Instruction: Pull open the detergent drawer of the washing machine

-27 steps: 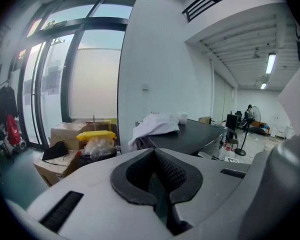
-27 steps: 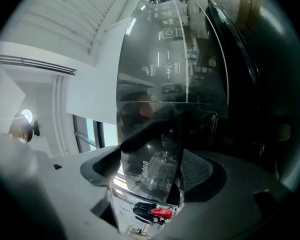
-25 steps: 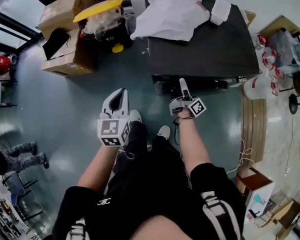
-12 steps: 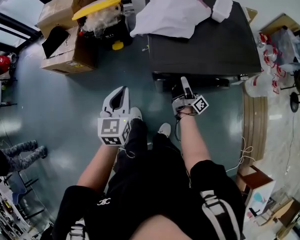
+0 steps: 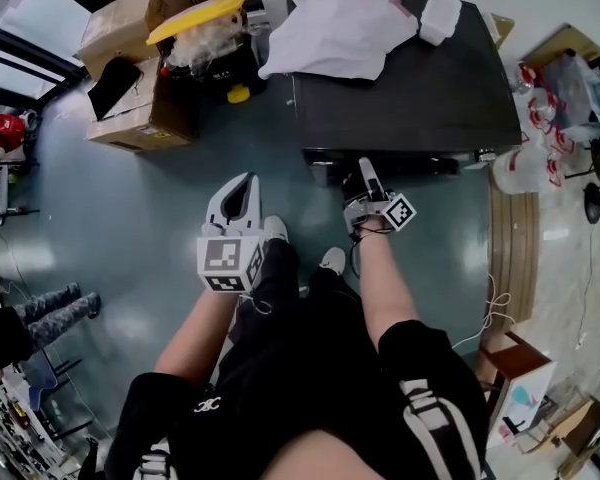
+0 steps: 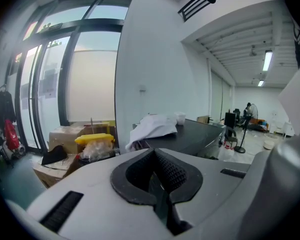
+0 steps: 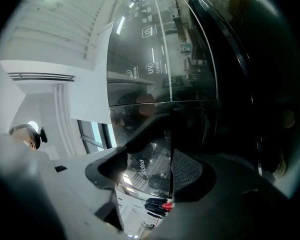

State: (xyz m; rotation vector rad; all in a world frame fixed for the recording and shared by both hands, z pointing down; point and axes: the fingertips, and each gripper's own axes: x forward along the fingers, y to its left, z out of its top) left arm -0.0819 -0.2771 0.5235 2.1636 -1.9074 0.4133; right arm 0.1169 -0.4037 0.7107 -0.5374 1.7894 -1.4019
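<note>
Just changed at the drawer: the jaws of the right gripper point(image 7: 162, 154) have been narrowing round the detergent drawer point(image 7: 144, 176), whose edge seam runs between them. The gripper itself has kept its place at the machine's front.
Meaning for the task: I judge that the grasp is being taken. The pull has not begun, and the drawer looks flush with the panel around it.
Drawer's look: a glossy dark front with a pale brand mark, mirroring the room. I cannot tell which part serves as the handle.
Right jaws: spread, with one ribbed pad point(image 7: 187, 170) just beside the seam and the other standing off the gloss. No pinch shows yet.
Washing machine point(image 5: 410, 88): a dark box straight ahead of the right tips. From the head view its front is tucked under the lip of its top.
Left gripper point(image 5: 247, 186): well aside of the machine, jaws pressed together on nothing.
White cloth point(image 5: 340, 28): heaped on the machine's top, far beyond the right jaws.
</note>
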